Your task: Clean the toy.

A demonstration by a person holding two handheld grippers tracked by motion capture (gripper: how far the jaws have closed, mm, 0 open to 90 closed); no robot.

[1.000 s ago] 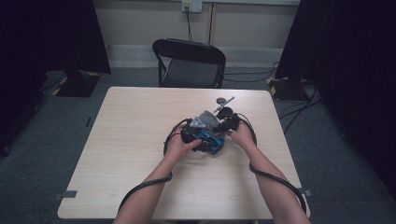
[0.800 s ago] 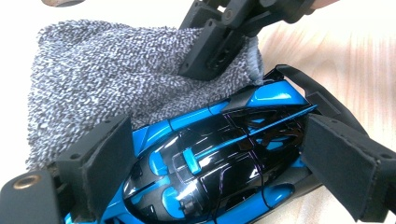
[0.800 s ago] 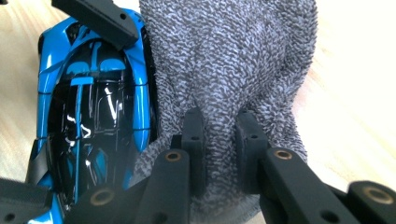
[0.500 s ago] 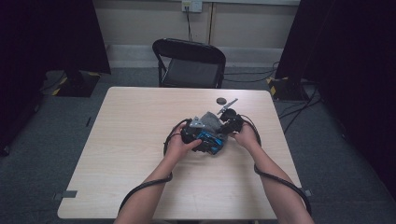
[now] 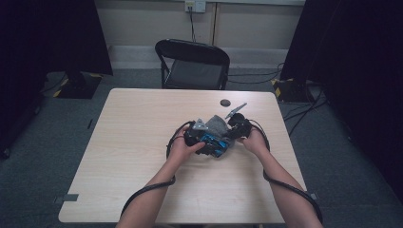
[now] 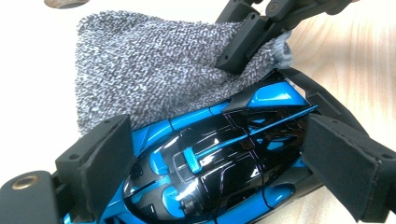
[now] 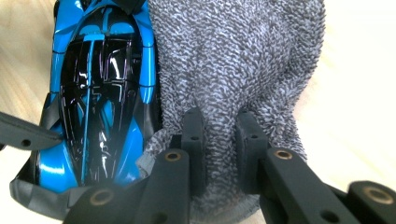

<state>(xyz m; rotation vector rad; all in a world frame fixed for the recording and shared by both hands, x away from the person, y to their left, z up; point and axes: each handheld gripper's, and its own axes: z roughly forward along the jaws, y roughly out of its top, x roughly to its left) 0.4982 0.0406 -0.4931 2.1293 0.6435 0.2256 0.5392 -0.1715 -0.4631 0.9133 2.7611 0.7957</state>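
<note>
Toy car (image 6: pixel 205 172), a glossy blue and black model, sits near the middle of the pale wooden counter (image 5: pixel 133 142), toward its far right part, and it is the thing both hands are busy with. Largest in the scene is that counter, with a black folding chair (image 5: pixel 192 64) standing behind its far edge on the grey carpet. On the counter, the left gripper (image 6: pixel 219 163) has its jaws spread wide and closed across the car's body, one pad against each flank, so the car is clamped between them; in the high view the left gripper (image 5: pixel 197 137) sits at the left end of the car, with the person's left hand (image 5: pixel 180 149) wrapped round it. Just beside the car, touching its far side, lies a grey speckled terry cloth (image 7: pixel 233 60), bunched into a soft mound. The right gripper (image 7: pixel 219 135) has its jaws pinched tightly together on a fold of that cloth, at the end near the car's tail; in the left gripper view those same jaws come in from the top right and bite into the cloth's edge. The right hand (image 5: pixel 254 140) holds its gripper at the right of the pair. Smallest, a dark round disc (image 5: pixel 225 102) lies alone on the counter beyond the cloth, well apart from the car.
</note>
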